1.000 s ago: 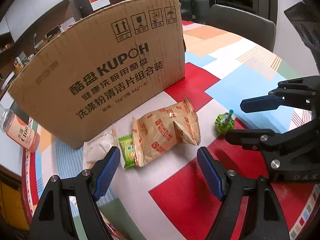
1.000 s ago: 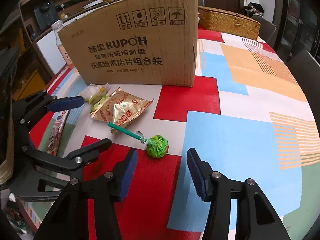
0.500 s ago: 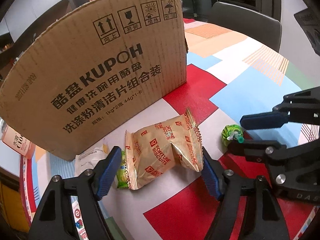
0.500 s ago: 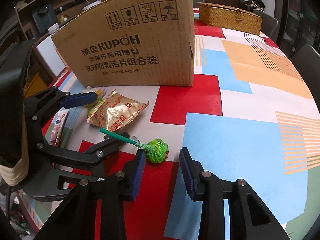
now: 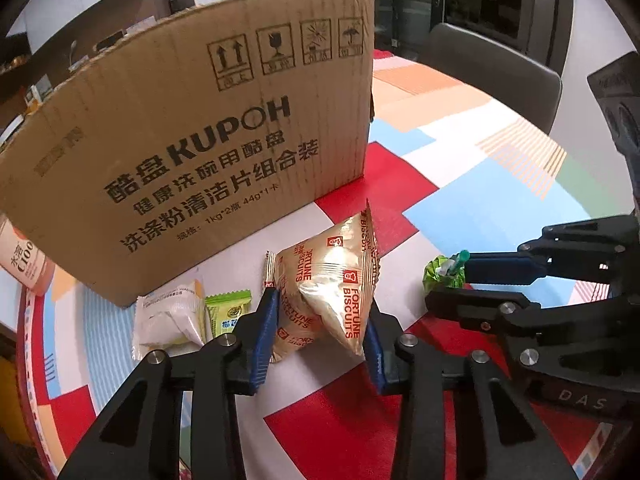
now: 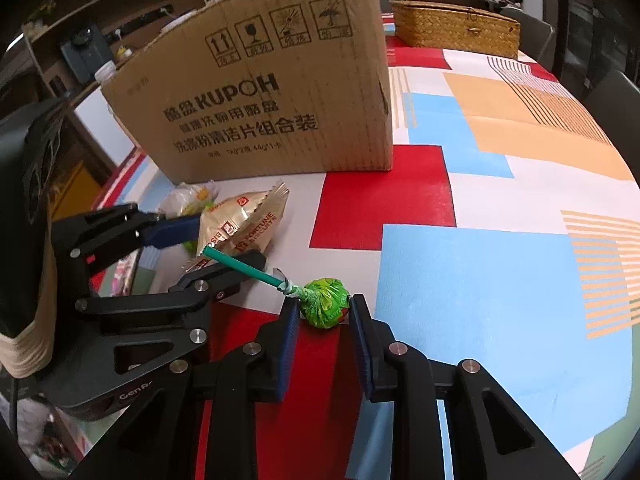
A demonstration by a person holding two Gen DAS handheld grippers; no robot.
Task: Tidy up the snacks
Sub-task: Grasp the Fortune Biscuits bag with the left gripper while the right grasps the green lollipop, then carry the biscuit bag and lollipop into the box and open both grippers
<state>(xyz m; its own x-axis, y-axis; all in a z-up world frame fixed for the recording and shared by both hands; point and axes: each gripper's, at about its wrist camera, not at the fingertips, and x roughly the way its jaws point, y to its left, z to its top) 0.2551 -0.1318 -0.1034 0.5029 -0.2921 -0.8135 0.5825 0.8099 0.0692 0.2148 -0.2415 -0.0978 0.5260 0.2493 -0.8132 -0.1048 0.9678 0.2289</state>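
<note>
**Claws closing on two snacks beside the carton**

Both claws work in front of the cardboard box (image 5: 192, 128) on the patterned desk (image 6: 480, 280). Left claw (image 5: 320, 344) is closing, its blue pads already pressing and buckling the gold biscuit packet (image 5: 328, 284). Right claw (image 6: 322, 328) is clenched on the green lollipop (image 6: 325, 302), stick pointing left. To do this well, squeeze the packet only enough to hold it, then lift both straight up, clear of the small white packet (image 5: 168, 320) and green sachet (image 5: 228, 312).
</note>
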